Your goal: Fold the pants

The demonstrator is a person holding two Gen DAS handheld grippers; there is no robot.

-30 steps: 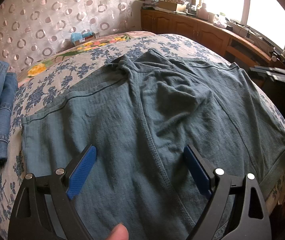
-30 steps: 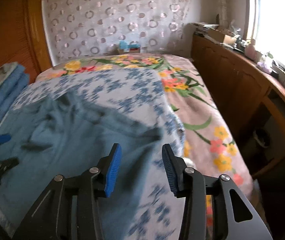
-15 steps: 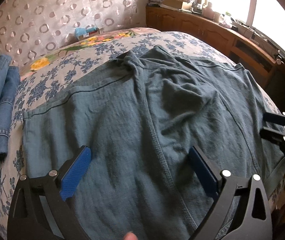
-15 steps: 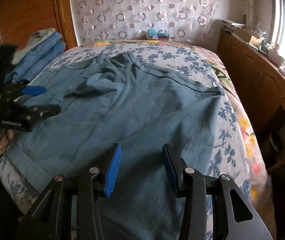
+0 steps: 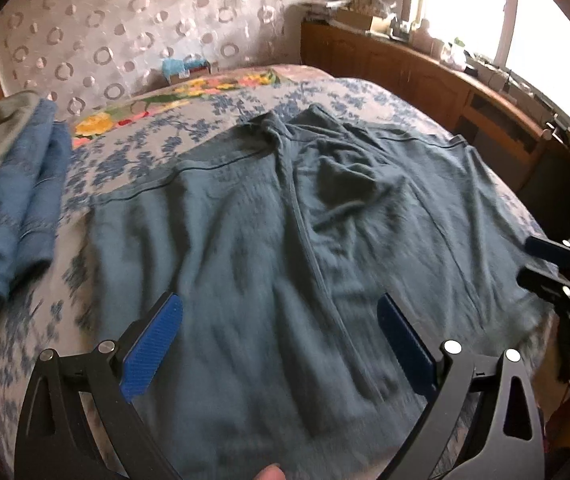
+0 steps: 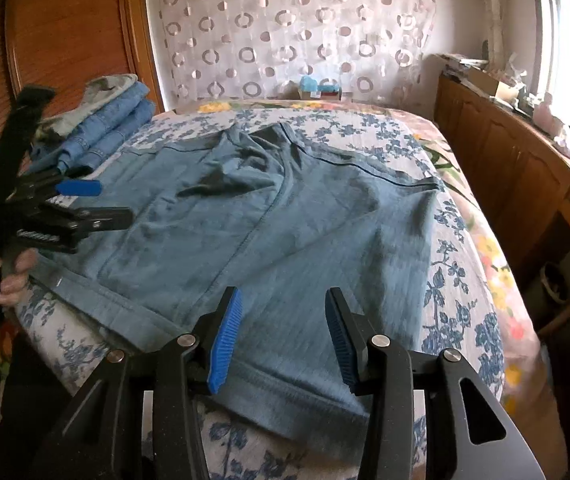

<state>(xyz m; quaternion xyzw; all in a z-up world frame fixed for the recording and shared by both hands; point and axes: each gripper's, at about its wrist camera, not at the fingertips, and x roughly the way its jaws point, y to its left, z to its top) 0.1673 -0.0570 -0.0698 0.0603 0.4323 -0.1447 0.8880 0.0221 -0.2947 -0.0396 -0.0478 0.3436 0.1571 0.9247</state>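
A pair of teal-grey pants (image 5: 285, 248) lies spread flat on the bed, waistband at the near edge, legs reaching toward the far wall; it also shows in the right wrist view (image 6: 285, 224). My left gripper (image 5: 279, 316) is open wide and empty, hovering above the near middle of the pants; it also shows in the right wrist view (image 6: 97, 200). My right gripper (image 6: 281, 308) is open and empty, just above the waistband near the pants' right side; it also shows in the left wrist view (image 5: 541, 260).
The bed (image 6: 461, 280) has a blue floral cover. A stack of folded jeans (image 5: 17, 208) lies at its left side, also in the right wrist view (image 6: 105, 132). A wooden cabinet (image 6: 525, 168) runs along the right under the window. A small box (image 5: 185, 70) stands by the far wall.
The left gripper has drawn back and tilted a little over the pants. The right gripper has moved closer to the waistband and opened wider.
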